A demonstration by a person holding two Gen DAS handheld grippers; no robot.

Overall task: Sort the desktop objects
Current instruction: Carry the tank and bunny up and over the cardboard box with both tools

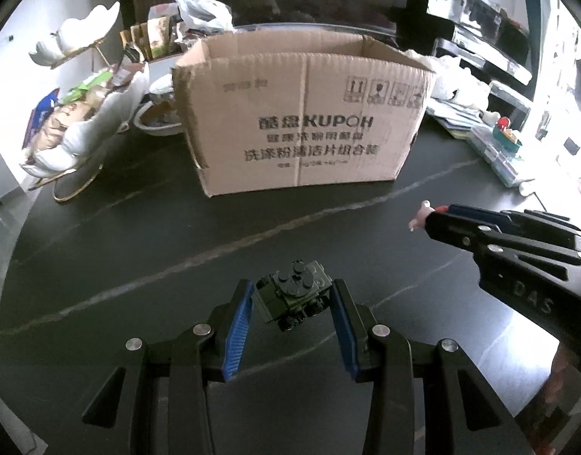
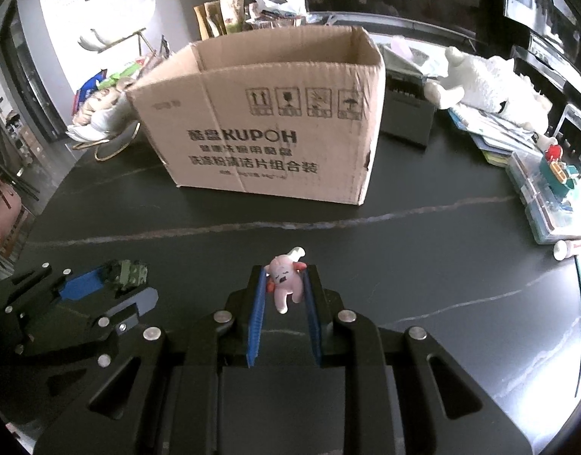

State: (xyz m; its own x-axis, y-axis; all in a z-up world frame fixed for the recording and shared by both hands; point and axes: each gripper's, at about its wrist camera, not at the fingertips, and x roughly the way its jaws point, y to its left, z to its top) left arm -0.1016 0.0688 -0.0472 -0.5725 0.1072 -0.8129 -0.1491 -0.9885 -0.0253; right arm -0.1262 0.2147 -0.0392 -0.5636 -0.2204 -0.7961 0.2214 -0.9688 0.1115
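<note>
My left gripper (image 1: 292, 295) is shut on a small dark green brick-built toy vehicle (image 1: 294, 295), held between its blue pads above the dark table. It also shows in the right wrist view (image 2: 125, 273). My right gripper (image 2: 284, 276) is shut on a small pink figurine (image 2: 284, 280), held just above the table. Its tip sticks out of the right gripper in the left wrist view (image 1: 419, 218). An open cardboard box (image 1: 301, 113) printed KUPOH stands ahead of both grippers, also in the right wrist view (image 2: 260, 113).
White shell-shaped stands with snacks (image 1: 77, 121) sit at the left of the box. A white plush toy (image 2: 487, 79), books, clear plastic cases with a toy boat (image 2: 556, 174) and a small white bottle (image 2: 565, 250) lie at the right. A black box (image 2: 408, 110) stands behind the carton.
</note>
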